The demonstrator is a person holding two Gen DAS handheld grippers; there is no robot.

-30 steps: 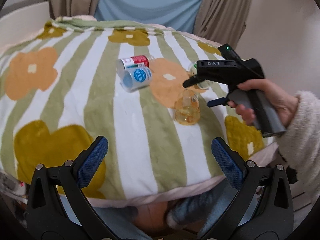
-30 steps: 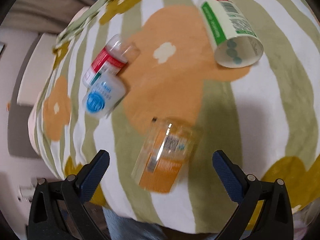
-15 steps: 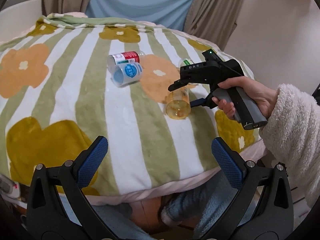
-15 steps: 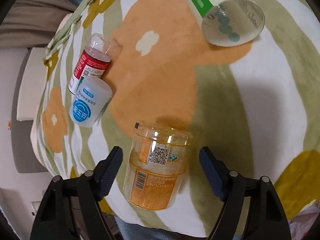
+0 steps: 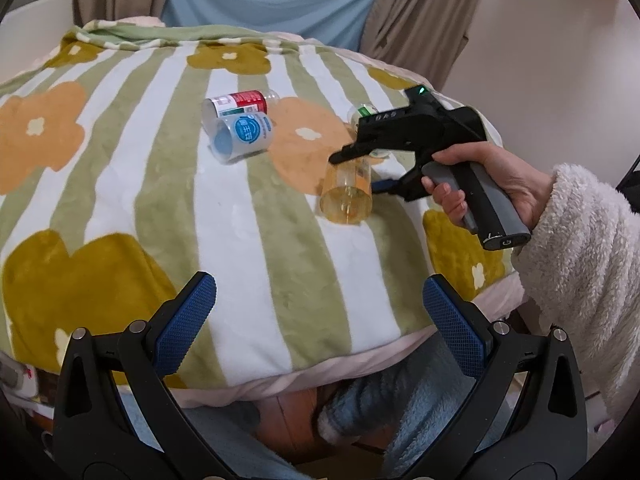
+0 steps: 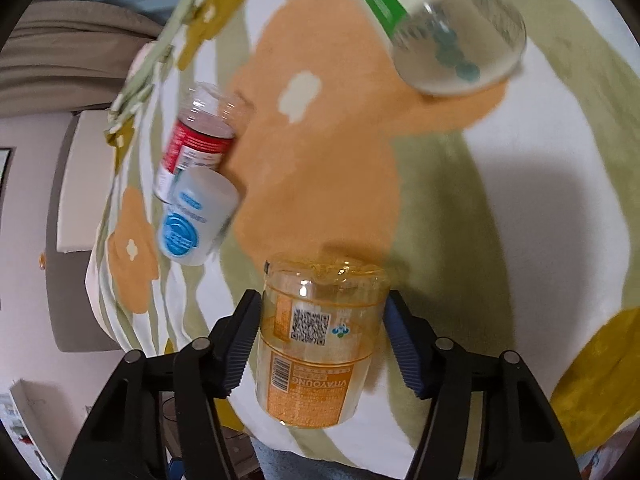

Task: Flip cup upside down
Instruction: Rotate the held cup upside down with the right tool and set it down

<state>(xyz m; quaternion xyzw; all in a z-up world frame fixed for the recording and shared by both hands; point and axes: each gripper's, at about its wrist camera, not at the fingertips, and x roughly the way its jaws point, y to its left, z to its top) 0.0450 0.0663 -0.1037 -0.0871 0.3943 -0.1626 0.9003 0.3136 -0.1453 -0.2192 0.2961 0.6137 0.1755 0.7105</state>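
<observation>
A clear orange cup (image 6: 320,344) with an orange label lies on its side on the flower-striped blanket (image 5: 120,184). My right gripper (image 6: 320,340) is shut on the orange cup, one pad on each side of it. In the left wrist view the cup (image 5: 347,196) lies with its mouth facing the camera, with the right gripper (image 5: 360,172) around it from the right. My left gripper (image 5: 320,312) is open and empty, near the blanket's front edge.
A red-labelled cup (image 5: 240,102) and a blue-labelled cup (image 5: 242,136) lie together at the middle of the blanket. A green-labelled cup (image 6: 436,28) lies beyond the orange one. Curtains (image 5: 416,12) hang behind. The blanket's front edge drops off.
My right gripper has moved down to the orange cup and its fingers have shut on the cup's sides. The left gripper has stayed open, its view shifted slightly.
</observation>
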